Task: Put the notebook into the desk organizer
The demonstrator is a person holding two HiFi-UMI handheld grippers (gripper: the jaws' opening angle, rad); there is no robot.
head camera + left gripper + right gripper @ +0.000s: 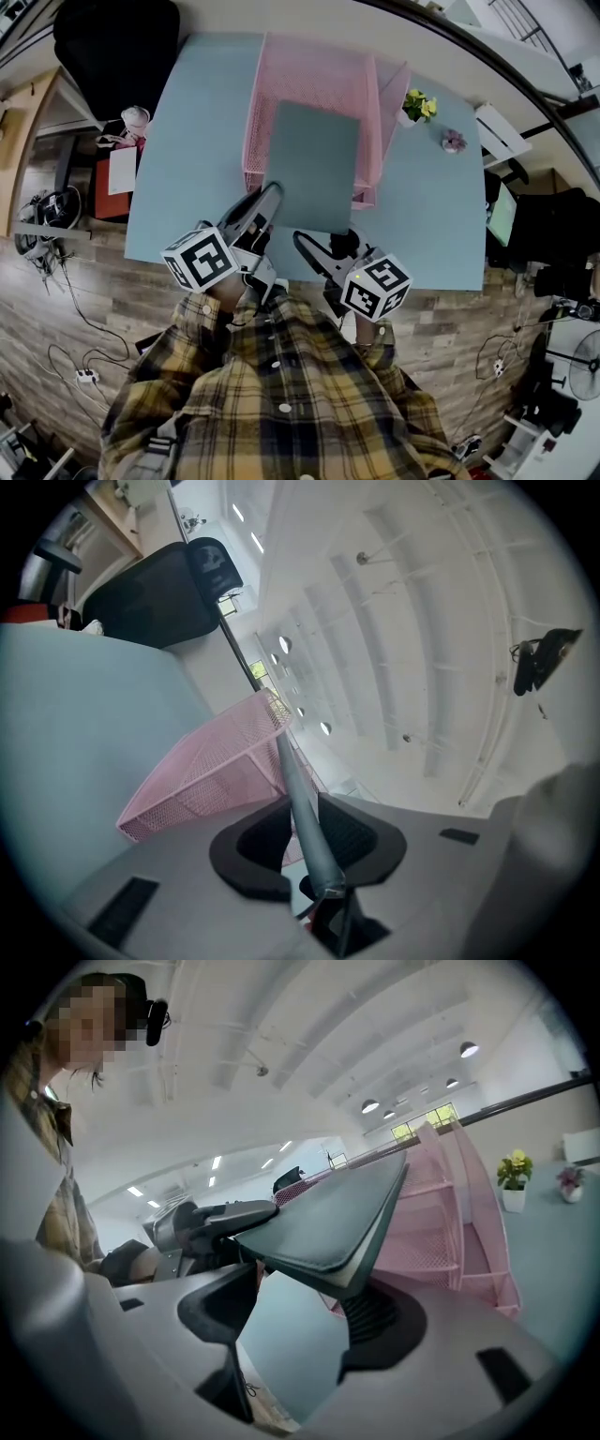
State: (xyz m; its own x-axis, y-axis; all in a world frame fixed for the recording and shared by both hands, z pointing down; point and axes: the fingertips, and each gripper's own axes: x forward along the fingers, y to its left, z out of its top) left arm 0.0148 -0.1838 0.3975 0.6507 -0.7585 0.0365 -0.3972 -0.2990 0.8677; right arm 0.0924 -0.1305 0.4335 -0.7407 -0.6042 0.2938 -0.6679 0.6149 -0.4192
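Your left gripper [265, 199] carries the notebook [312, 167] alone at this moment, so steer with it. As I judge it, the step in hand is lowering the notebook into the pink desk organizer [281, 56]. Tip the far edge down first and slide it away from you, square to the mesh walls. Mind the upright dividers on the organizer's right side, where a corner could catch. Lower it slowly, since a one-corner hold lets the cover sag or twist.

The left jaws are clamped on the notebook's near left corner, seen edge-on between the pads. Your right gripper [323, 242] stands wide open at the near right corner; the notebook's corner hangs over its jaws unpinched. The notebook hovers tilted above the organizer's near half, its near edge overhanging the blue table [202, 141].
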